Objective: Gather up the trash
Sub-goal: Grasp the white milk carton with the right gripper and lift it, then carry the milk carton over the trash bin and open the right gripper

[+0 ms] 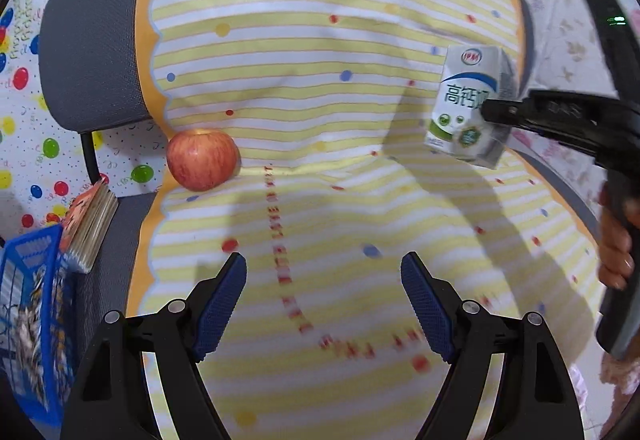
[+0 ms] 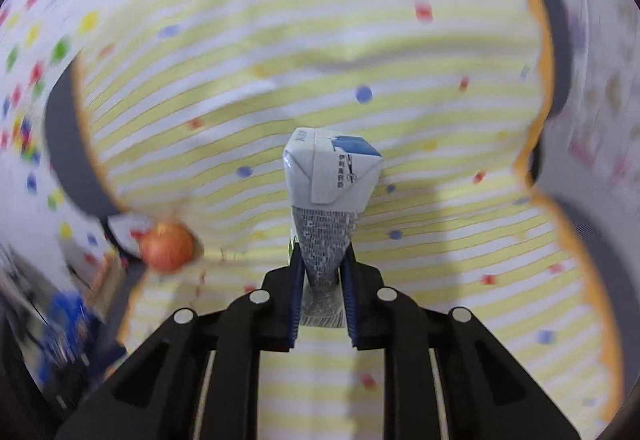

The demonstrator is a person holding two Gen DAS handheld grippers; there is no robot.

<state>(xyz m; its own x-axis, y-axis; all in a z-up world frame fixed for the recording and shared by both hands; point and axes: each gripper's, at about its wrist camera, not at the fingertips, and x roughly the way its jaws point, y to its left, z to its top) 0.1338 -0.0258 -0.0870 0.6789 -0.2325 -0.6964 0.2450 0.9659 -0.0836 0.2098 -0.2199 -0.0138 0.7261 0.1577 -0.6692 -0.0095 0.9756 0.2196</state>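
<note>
The right claw [image 2: 322,304] is pinching the milk carton [image 2: 334,176], its blue pads [image 2: 295,292] pressed against the carton's two narrow sides. The left wrist view shows the carton [image 1: 466,100] hanging clear above the striped cloth [image 1: 300,60], tilted, with the right claw [image 1: 494,111] gripping it from the side and a hand [image 1: 616,240] wrapped around the handle behind. The carton's shadow falls on the cloth below it and toward the apple [image 1: 202,159].

The left claw [image 1: 324,300] is spread wide and holds nothing; only cloth shows between its pads [image 1: 222,304]. It hovers over the cloth, on the near side of the carton and well apart from it.

The apple lies on the cloth far from the carton, at the cloth's scalloped orange edge [image 1: 146,40]. In the right wrist view the apple [image 2: 167,246] sits low and to the left of the carton. Beyond the apple, farther still from the carton, a blue basket [image 1: 28,300] holds scraps I cannot make out, and a small stack of cards [image 1: 90,222] leans beside it. A grey chair back [image 1: 88,52] stands past the cloth's edge, behind the apple as seen from the carton. The right wrist view is blurred toward its rim.
</note>
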